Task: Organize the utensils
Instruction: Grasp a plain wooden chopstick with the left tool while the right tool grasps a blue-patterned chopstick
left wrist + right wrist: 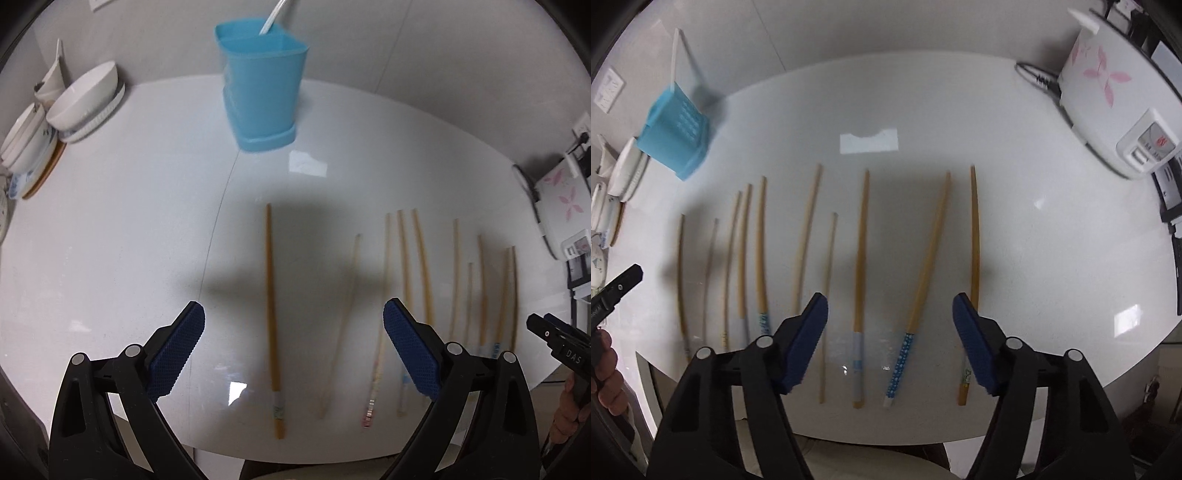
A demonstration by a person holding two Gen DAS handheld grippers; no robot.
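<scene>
You're barely getting started here: around ten chopsticks (pixel 862 258) are still lying side by side along the near edge of the table (pixel 1034 240), handles toward you. The blue holder (pixel 262 92) is sitting toward the far edge, with only one pale utensil poking out of it. Your left gripper (pixel 293 345) is hanging wide open and empty above the leftmost chopstick (pixel 271 295); your right gripper (pixel 890 343) is partly open, straddling two sticks, gripping nothing. Nearly everything's still waiting to be moved.
</scene>
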